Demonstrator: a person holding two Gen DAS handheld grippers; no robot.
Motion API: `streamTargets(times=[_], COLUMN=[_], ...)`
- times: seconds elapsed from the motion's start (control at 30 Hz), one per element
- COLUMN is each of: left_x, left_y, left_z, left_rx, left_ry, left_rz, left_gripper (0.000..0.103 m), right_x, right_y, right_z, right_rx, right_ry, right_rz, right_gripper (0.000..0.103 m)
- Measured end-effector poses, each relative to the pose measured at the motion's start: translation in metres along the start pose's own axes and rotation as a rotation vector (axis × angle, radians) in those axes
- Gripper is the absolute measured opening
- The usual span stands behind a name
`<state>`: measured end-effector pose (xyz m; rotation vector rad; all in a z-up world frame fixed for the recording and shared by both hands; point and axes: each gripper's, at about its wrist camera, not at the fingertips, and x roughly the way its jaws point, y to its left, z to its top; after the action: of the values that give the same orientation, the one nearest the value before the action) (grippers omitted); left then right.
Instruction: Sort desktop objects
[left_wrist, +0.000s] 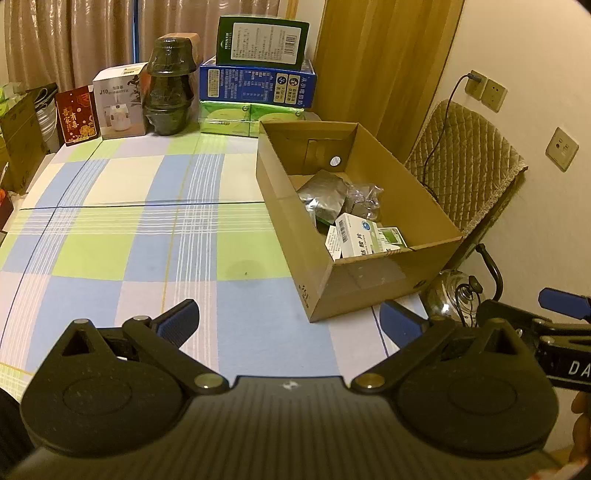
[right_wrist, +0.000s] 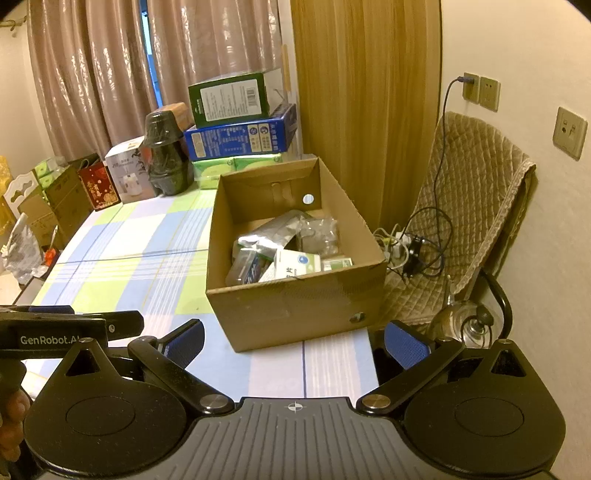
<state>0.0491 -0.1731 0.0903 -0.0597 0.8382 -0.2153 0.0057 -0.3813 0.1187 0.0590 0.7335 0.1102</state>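
An open cardboard box (left_wrist: 384, 280) (right_wrist: 295, 306) stands at the right side of the checked tablecloth (left_wrist: 129, 229) (right_wrist: 129, 251). Inside lie a silver foil pouch (left_wrist: 323, 194) (right_wrist: 269, 230), a clear plastic bag (left_wrist: 364, 201) (right_wrist: 321, 232) and a white medicine carton (left_wrist: 356, 236) (right_wrist: 297, 264). My left gripper (left_wrist: 290, 325) hovers open over the near cloth, left of the box, holding nothing. My right gripper (right_wrist: 295, 343) is open and empty just in front of the box's near wall. The right gripper's body (left_wrist: 561, 332) shows at the far right of the left wrist view.
At the table's back stand a dark ceramic jar (left_wrist: 170, 88) (right_wrist: 164, 155), a white appliance box (left_wrist: 120, 99), a red gift bag (left_wrist: 77, 112) and stacked blue and green boxes (left_wrist: 258, 83) (right_wrist: 240, 129). A padded chair (left_wrist: 465, 162) (right_wrist: 461, 221) and a steel kettle (right_wrist: 465, 325) are right of the table.
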Motion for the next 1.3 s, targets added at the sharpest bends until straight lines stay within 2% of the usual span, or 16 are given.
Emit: streamTargets(times=[1.3], left_x=[0.0057], left_y=[0.0011], left_z=[-0.0077], left_rx=[-0.01], left_ry=[0.005], left_rz=[-0.007], left_gripper=[0.102], right_x=[0.0062], right_y=[0.0054], right_z=[-0.0072], right_rx=[0.006], right_ry=[0.023], right_rz=[0.005], right_gripper=[0.101])
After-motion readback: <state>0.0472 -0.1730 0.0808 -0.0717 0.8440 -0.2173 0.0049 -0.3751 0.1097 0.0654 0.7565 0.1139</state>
